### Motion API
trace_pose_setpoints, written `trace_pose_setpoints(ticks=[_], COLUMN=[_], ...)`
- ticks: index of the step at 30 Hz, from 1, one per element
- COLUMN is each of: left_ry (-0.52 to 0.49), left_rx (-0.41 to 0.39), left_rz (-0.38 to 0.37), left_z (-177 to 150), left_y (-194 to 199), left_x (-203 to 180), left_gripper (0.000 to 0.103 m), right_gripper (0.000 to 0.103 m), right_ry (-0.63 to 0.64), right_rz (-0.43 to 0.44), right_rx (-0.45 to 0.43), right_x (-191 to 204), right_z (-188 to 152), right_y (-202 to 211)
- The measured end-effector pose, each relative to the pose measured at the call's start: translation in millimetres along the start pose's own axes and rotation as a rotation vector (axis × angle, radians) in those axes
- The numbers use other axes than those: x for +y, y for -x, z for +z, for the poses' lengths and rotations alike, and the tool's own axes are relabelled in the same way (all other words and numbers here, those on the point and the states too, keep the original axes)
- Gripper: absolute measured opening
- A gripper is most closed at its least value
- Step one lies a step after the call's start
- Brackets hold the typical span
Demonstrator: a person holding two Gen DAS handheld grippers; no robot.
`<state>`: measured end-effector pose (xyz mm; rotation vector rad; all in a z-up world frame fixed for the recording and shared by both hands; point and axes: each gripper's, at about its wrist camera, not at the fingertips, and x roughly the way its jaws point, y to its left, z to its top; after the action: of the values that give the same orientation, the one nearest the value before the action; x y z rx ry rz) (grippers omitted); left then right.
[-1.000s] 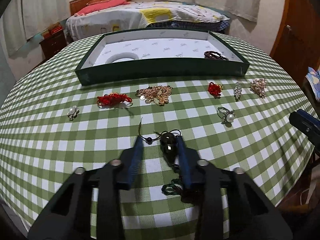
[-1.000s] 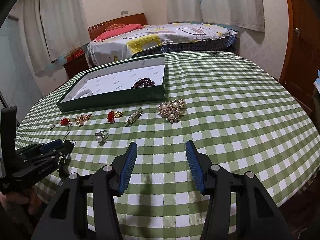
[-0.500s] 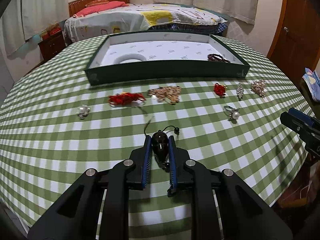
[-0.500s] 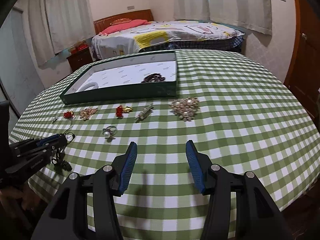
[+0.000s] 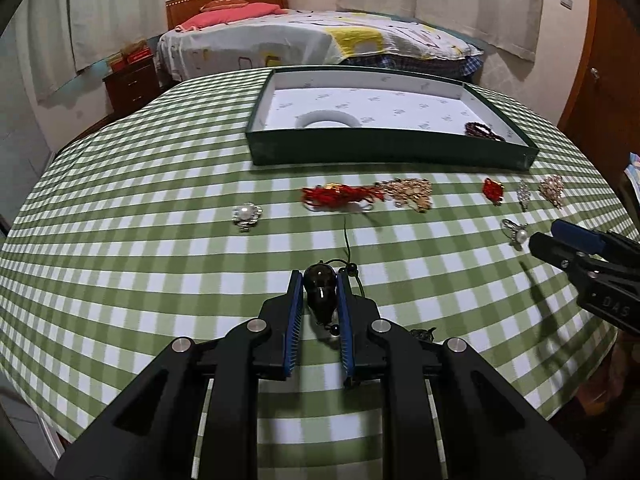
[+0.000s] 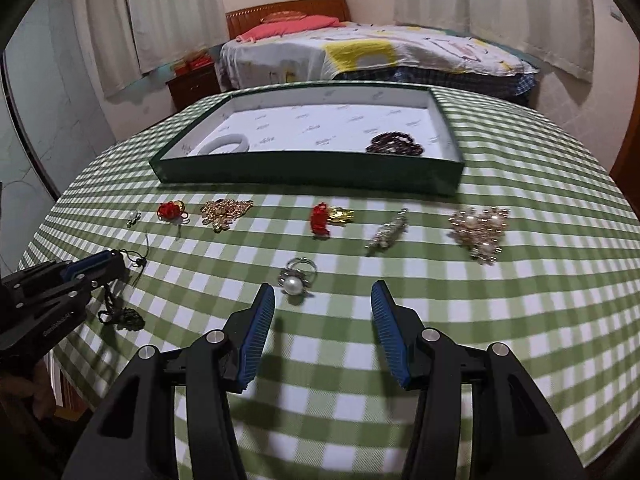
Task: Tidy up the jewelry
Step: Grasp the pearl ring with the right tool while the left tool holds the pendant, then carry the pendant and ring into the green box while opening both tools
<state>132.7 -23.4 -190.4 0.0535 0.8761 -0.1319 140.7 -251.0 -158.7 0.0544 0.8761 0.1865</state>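
Observation:
My left gripper is shut on a dark pendant with a black cord, held just above the checked tablecloth; its cord and tassel hang down in the right wrist view. My right gripper is open and empty, just short of a pearl ring. The green jewelry box stands at the back, holding a white bangle and a dark bead bracelet.
In a row before the box lie a pearl brooch, a red knot cord, a gold piece, a red flower piece, a silver pin and a large pearl brooch. A bed stands behind the table.
My left gripper closed on the dark pendant and lifted it off the cloth. My right gripper moved forward toward the pearl ring, staying open.

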Motion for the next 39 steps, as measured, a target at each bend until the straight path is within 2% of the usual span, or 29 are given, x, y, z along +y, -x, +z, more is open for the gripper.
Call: trace_pose_setpoints(ticks=[12,20,29,39], left_ry=[0.026,0.040,0.045,0.028], left_rx=[0.013,0.019,0.008,-0.079], left_rz=[0.012,0.019,0.016,-0.038], left_z=[-1.1,-0.2,2.6,31.4], left_y=[-6.2,-10.4,-9.1,15.4], left_x=[14.9,18.0,17.8,3.3], left_gripper=[0.017,0.017,0.017,0.017], right_gripper=[0.046,0.025,0.025,0.025], right_ry=[0.030,0.052,0.017,0.009], right_rz=[-0.028,-0.031,-0.003,0.009], right_rx=[0.037,0.032,0.026,-0.052], right_x=[10.0,11.3,4.6,3.2], right_z=[10.8,9.6,5.3,22.3], right_y=[-21.3,-19.7,-12.9,11.6])
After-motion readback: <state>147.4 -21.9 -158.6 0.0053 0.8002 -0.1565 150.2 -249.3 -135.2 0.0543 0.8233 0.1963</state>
